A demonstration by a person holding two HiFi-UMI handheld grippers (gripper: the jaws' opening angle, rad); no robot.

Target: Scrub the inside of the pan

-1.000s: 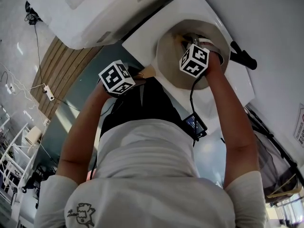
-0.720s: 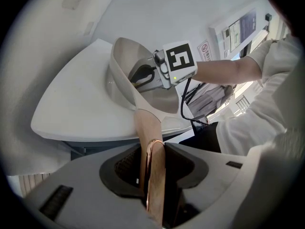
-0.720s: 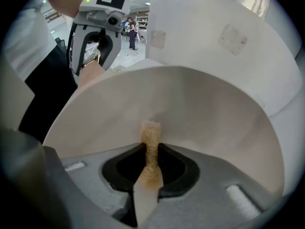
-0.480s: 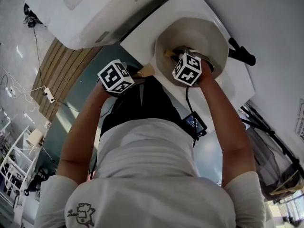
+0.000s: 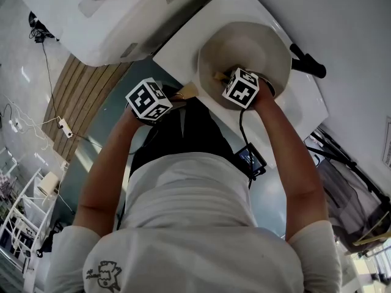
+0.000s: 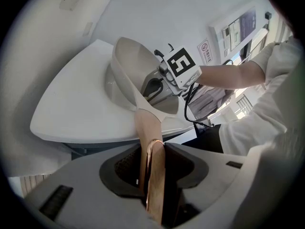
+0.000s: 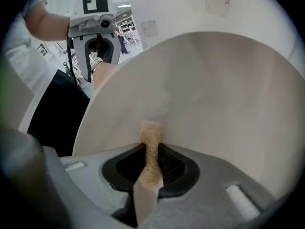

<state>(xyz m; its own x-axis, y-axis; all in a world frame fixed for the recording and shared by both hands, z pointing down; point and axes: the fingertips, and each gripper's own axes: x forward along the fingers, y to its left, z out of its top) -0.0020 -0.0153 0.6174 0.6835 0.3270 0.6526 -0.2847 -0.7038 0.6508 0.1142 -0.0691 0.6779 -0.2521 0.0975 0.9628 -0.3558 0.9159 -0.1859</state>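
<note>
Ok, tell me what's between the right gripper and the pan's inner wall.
Only the scrub pad: the right gripper pinches it, its tip seemingly touching the inside of the pan, shown in the right gripper view.

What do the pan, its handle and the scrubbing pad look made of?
The pan: pale cream, even matte inside with no glare, likely a coated metal, perhaps ceramic-type; unsure.
The handle: smooth light tan, wood-like or wood-look plastic; no grain readable.
The scrubbing pad: coarse, fuzzy tan fibre, like a scouring pad, with a smooth pale layer at its back.
</note>
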